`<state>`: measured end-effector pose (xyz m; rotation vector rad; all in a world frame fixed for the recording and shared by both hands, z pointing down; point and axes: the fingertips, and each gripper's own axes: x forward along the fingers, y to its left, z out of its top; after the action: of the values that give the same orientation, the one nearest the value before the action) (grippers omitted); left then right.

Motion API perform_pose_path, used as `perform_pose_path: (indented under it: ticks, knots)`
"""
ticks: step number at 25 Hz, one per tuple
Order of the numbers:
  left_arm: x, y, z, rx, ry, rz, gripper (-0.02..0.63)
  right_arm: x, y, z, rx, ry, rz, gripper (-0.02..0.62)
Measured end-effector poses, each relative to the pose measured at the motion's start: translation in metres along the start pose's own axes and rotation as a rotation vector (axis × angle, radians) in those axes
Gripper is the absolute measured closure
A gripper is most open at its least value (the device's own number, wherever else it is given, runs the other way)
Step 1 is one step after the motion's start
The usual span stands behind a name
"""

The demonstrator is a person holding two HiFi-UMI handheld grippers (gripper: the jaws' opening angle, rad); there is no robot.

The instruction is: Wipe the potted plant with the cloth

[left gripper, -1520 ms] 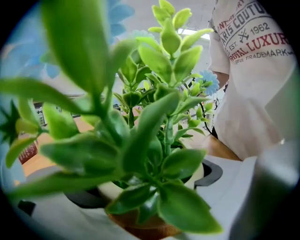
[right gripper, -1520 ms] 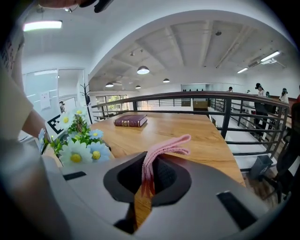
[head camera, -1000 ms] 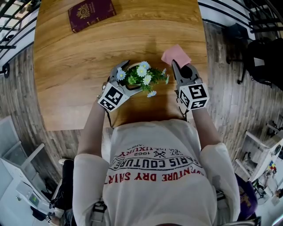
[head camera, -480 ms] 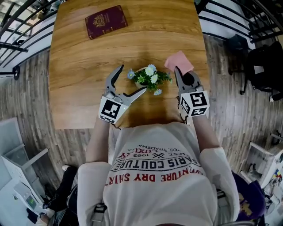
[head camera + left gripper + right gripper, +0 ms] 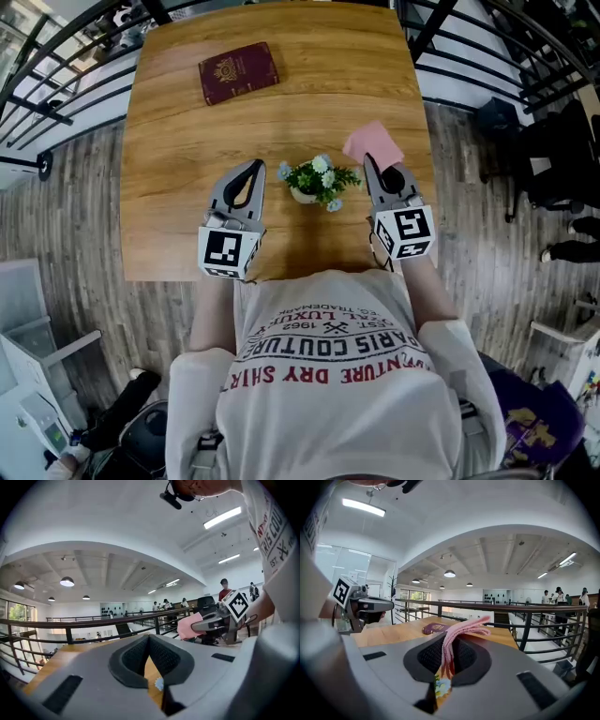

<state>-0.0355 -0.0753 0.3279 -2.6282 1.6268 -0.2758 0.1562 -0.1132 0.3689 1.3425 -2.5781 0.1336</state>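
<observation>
Quick rundown of where stuff sits: the plant (image 5: 317,180) is on the table (image 5: 178,141), about mid-width and closer to the near edge. The left gripper (image 5: 255,167) is over the table just left of it and the right gripper (image 5: 370,160) just right, so the plant's between them, touching neither. The left one's jaws have just closed, nothing between them. The cloth (image 5: 374,143) is pinched in the right gripper's jaws and sticks out past the tips, behind and right of the plant. A book (image 5: 238,72) lies on the far left part of the table, well apart from everything. A railing (image 5: 66,89) runs past the table's far and left sides.
</observation>
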Motion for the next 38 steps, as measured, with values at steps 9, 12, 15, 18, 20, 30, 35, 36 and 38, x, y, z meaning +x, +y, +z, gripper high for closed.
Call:
perform_pose_path:
  ticks: [9,12,15,18,20,30,35,36,38]
  knots:
    - [-0.007,0.01,0.022,0.018,-0.022,0.043,0.589,-0.003,0.011,0.028,-0.055,-0.069,0.045,0.56]
    - [-0.009,0.008,0.019,0.024,-0.009,0.043,0.589,-0.005,0.014,0.028,-0.07,-0.065,0.058,0.56]
    - [-0.01,0.006,0.02,0.034,0.003,0.038,0.589,-0.005,0.017,0.025,-0.084,-0.043,0.071,0.56]
    - [-0.01,0.005,0.023,0.029,0.003,0.039,0.589,-0.006,0.016,0.025,-0.092,-0.04,0.051,0.56]
    - [-0.009,0.006,0.023,0.029,0.01,0.045,0.589,-0.007,0.012,0.027,-0.089,-0.047,0.03,0.561]
    - [-0.009,0.013,0.016,0.007,0.037,0.077,0.589,-0.005,0.012,0.026,-0.076,-0.052,0.018,0.56]
    - [-0.006,0.014,0.014,-0.003,0.045,0.08,0.589,-0.001,0.011,0.024,-0.073,-0.047,0.023,0.56]
    - [-0.005,0.014,0.014,-0.004,0.045,0.081,0.589,-0.001,0.011,0.024,-0.072,-0.047,0.023,0.56]
    - [-0.004,0.013,0.016,-0.004,0.044,0.082,0.589,-0.001,0.01,0.025,-0.069,-0.05,0.023,0.56]
